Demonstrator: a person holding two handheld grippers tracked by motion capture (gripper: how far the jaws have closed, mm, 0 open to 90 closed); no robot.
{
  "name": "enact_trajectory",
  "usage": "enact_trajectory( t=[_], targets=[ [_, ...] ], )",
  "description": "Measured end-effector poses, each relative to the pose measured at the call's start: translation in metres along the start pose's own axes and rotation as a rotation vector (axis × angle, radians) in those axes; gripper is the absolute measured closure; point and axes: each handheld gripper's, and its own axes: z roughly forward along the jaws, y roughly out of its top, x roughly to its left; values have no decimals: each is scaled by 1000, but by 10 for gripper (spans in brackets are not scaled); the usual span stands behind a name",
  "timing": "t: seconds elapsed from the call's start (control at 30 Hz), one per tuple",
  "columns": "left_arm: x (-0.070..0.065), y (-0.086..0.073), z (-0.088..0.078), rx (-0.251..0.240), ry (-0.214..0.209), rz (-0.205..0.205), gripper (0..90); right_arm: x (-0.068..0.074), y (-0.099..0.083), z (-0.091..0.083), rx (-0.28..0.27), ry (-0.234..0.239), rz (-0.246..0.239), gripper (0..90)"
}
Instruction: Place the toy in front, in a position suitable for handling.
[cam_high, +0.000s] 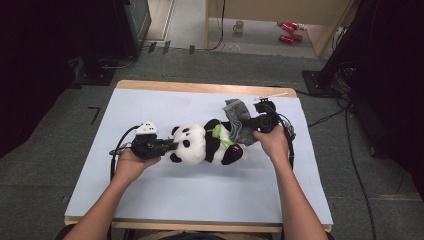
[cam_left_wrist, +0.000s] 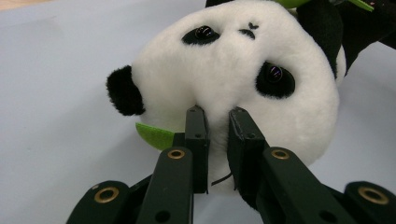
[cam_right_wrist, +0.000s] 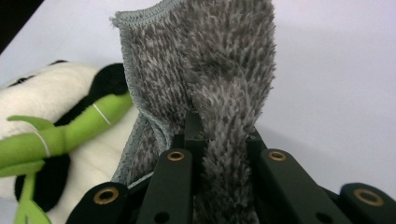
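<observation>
Panda pinned, cloth coming over it.

My left gripper was clamped on the head of the panda, which lay mid-table on its back, plush and round, a green felt sprig on its belly. My right gripper pinched a shaggy grey cloth at its feet. Next, I judged, came draping it without snagging.
</observation>
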Motion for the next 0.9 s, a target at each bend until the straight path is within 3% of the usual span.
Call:
enact_trajectory(
  t=[0.47, 0.63, 0.8, 0.9],
  targets=[
    [1, -1, 0, 4, 4, 1, 797, -18, -15, 0, 31, -29, 37, 807],
    [2, -2, 0, 14, 9, 1, 796, -28, -22, -1, 71, -60, 57, 807],
    [3, -2, 0, 11, 9, -3, 796, -33, -23, -14, 37, -53, 69, 806],
    [2, -2, 0, 12, 10, -3, 796, -27, -19, -27, 8, -46, 60, 806]
  ],
)
